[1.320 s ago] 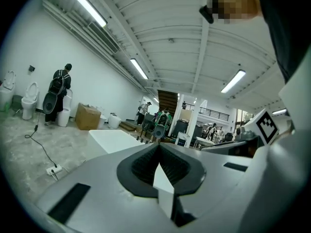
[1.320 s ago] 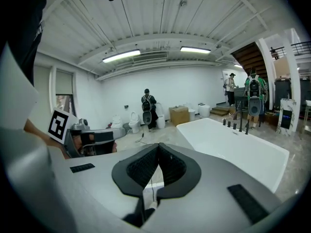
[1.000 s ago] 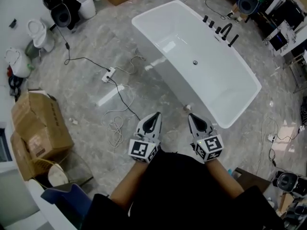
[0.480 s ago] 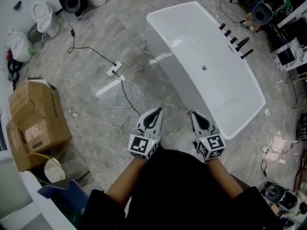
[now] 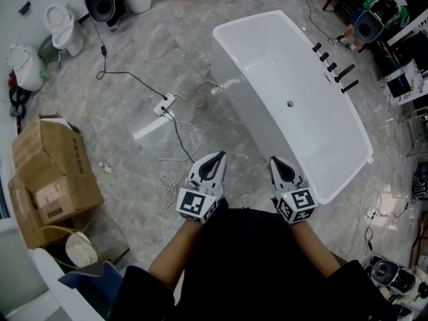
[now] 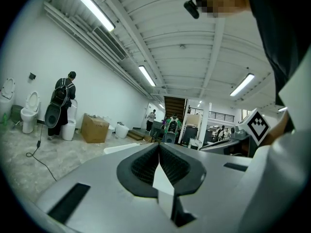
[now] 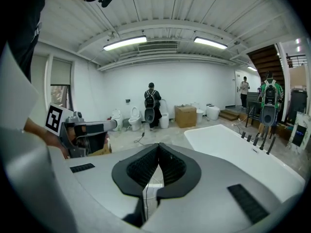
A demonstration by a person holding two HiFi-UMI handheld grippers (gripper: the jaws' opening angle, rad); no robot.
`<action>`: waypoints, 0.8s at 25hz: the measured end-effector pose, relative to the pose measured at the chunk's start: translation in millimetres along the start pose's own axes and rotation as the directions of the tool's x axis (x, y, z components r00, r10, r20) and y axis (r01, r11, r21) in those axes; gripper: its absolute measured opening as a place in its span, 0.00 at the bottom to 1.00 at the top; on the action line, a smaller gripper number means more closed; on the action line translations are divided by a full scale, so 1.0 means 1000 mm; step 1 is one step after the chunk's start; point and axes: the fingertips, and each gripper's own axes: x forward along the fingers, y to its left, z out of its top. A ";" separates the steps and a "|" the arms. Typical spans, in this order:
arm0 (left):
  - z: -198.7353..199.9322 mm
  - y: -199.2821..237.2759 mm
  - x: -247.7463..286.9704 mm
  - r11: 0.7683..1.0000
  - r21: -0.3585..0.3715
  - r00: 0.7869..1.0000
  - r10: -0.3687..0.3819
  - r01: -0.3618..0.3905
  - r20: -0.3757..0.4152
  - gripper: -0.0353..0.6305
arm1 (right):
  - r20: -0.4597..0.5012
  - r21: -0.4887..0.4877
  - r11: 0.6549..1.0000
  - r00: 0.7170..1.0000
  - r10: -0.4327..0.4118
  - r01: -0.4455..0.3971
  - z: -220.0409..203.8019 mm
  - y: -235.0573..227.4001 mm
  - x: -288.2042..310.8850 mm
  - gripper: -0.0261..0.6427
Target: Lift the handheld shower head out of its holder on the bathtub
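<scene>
Both tools are idle: the left gripper [image 5: 215, 160] and the right gripper [image 5: 276, 164] are held close to the body, each with its jaws together and nothing between them. The white freestanding oval bathtub [image 5: 304, 139] lies ahead and to the right. The task item sits among the row of black fittings [image 5: 334, 67] on the tub's far right rim, well apart from both grippers. At this range the fittings are too small to say with confidence which one is the handheld shower head; one of the two longer pieces at the near end of the row seems likeliest. The main hazards are as follows. Closing on a tap or spout by mistake would strain a fixed fitting. Arriving with the jaws not yet opened would knock the head rather than grip it. Reaching across the basin from the near side would overextend the arm and risk striking the rim. A smooth handle may slip, and any attached hose could snag during the lift. The white power strip [image 5: 167, 103] and the loose white cable loops [image 5: 163, 180] on the grey floor to the left are a tripping risk.
</scene>
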 end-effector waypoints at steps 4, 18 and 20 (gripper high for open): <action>0.010 0.019 0.003 1.000 0.029 1.000 -0.007 0.007 0.008 0.06 | 0.005 0.008 1.000 1.000 -0.019 0.019 0.004 0.006 0.010 0.04; -0.002 0.028 -0.007 0.997 -0.026 0.998 0.066 -0.066 0.006 0.06 | 0.022 0.012 1.000 1.000 -0.022 0.022 0.007 -0.002 0.026 0.04; -0.003 0.032 -0.002 0.997 -0.021 0.997 0.073 -0.073 0.001 0.06 | 0.023 0.026 0.999 0.999 -0.030 0.030 0.006 -0.012 0.032 0.04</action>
